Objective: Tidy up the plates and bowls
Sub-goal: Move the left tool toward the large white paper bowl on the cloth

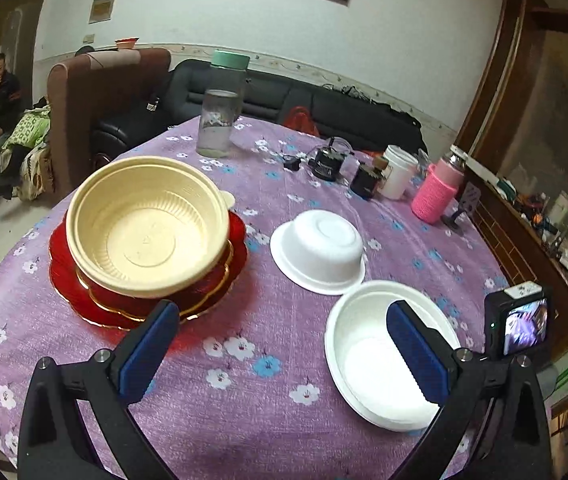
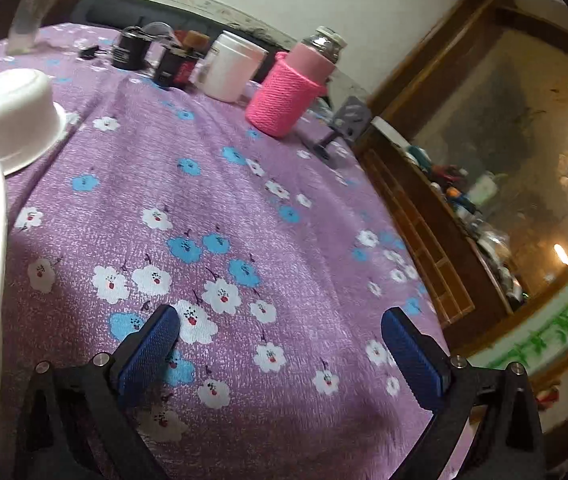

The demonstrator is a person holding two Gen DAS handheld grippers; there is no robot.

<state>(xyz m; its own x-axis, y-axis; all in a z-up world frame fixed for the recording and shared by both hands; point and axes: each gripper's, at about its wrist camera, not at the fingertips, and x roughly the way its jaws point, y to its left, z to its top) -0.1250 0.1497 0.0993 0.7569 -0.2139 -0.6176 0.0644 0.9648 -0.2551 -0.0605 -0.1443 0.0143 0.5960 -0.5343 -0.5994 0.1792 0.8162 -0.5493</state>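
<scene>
The worktop (image 1: 243, 400) carries a cream bowl (image 1: 147, 228) stacked on red plates (image 1: 83, 300), an upright white bowl (image 1: 364, 360), and an upturned white bowl (image 1: 320, 250) touching it. Left gripper (image 1: 284, 354) and right gripper (image 2: 279, 354) hover spread, empty.

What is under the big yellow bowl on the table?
The yellow bowl sits on red plates with gold rims, at least two stacked on the purple tablecloth. The bowl covers their middles, so any further plate between them cannot be seen.
</scene>
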